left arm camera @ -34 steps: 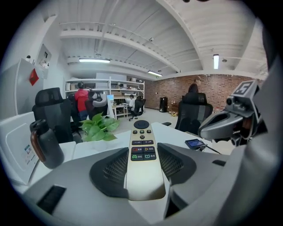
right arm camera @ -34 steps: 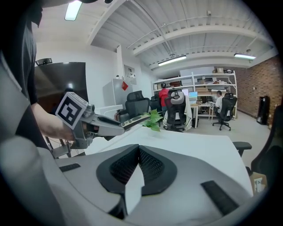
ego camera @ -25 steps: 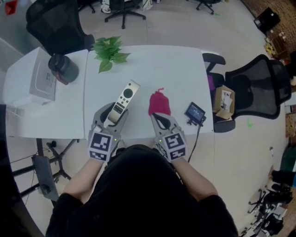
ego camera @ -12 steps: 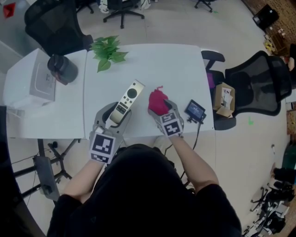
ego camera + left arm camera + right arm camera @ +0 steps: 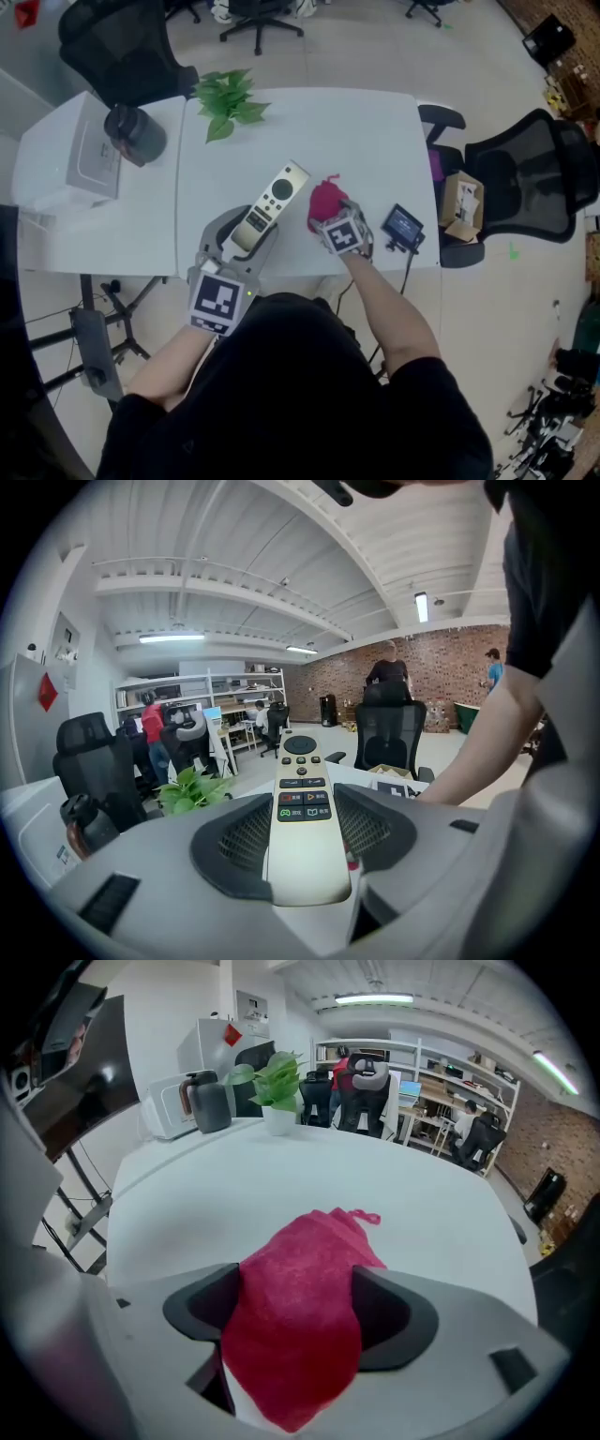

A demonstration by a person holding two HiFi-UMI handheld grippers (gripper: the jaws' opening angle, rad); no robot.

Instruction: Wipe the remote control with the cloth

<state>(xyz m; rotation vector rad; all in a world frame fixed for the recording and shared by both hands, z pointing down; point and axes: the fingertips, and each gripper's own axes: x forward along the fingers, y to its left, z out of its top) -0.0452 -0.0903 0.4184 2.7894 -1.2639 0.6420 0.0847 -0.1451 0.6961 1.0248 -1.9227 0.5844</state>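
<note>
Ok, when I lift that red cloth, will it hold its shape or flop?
Probably floppy: the cloth lies bunched and creased between the opening fingers of the right gripper. Likely light, with a fuzzy weave, so it shouldn't slip much.

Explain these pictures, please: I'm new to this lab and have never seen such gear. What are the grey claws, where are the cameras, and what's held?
No robot here: a person holds a two-jaw gripper in each hand. The head view looks down from a camera on the person's head; each gripper view looks along that gripper's own jaws. The left gripper is closed on the remote control. The right gripper is opening its jaws, with the red cloth between them on the white table. A leafy plant and a small screen also sit there.
</note>
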